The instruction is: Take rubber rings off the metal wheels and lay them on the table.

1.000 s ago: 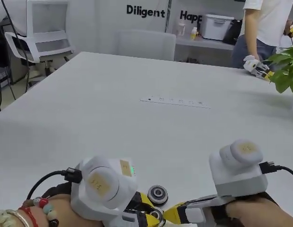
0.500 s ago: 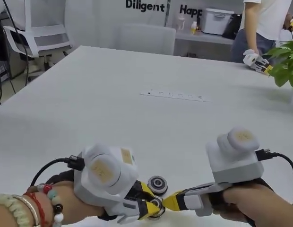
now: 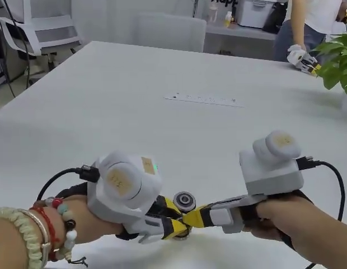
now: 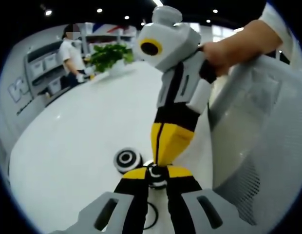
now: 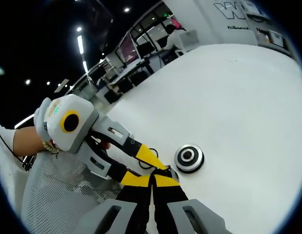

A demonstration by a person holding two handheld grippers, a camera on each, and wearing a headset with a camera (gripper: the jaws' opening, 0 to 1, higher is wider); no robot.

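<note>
— On the white table (image 3: pixel 162 73), where's the metal wheel (image 4: pixel 156 175)?
— Near the front edge, clamped in the left gripper (image 3: pixel 182 228). The right gripper (image 3: pixel 197 218), jaws pressed together, touches its rim. A second wheel (image 3: pixel 184 200) lies just beyond, then bare tabletop up to a potted plant (image 3: pixel 338 67).

Left gripper (image 3: pixel 180 221) and right gripper (image 3: pixel 191 219) meet tip to tip low over the table (image 3: pixel 134 129); each bars the other's path straight ahead. A loose wheel (image 3: pixel 184 200) lies just beyond the meeting tips, near but apart. Past it, bare tabletop runs to a flat strip (image 3: pixel 204 100), well apart. Far beyond the right gripper: plant (image 3: pixel 337 67), standing person (image 3: pixel 308 25). A cable (image 3: pixel 53 212) loops behind the left gripper.
</note>
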